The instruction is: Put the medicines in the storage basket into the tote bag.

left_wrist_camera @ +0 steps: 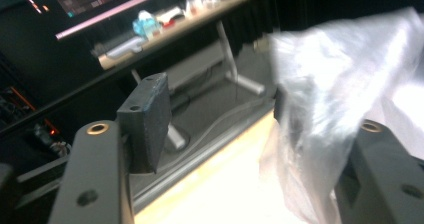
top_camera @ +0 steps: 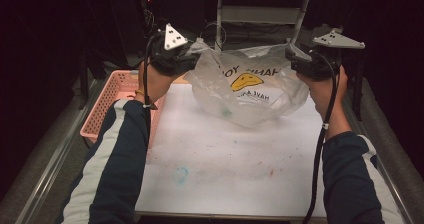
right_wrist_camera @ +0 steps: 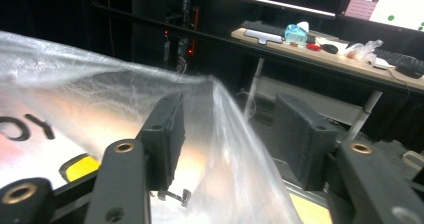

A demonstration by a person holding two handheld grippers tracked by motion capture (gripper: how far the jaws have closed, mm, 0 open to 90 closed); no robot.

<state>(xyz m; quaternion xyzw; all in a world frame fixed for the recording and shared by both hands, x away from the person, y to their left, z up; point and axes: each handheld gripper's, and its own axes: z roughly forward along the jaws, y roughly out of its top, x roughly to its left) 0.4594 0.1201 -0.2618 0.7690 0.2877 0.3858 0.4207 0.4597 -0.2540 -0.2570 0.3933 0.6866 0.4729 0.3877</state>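
the clear plastic bag (top_camera: pixel 250 86) hangs over the far half of the white surface (top_camera: pixel 225 169), its mouth stretched sideways between both hands. right gripper (right_wrist_camera: pixel 230 134) has the rim between parted jaws, not pinched. left gripper (left_wrist_camera: pixel 255 134) stands open, the bag against one jaw. the pink basket (top_camera: pixel 112 101) at the left edge looks empty.

Bare white table (top_camera: pixel 225 159) near the person; plastic bag (top_camera: pixel 250 89) ahead, pink basket (top_camera: pixel 112 96) leftward.
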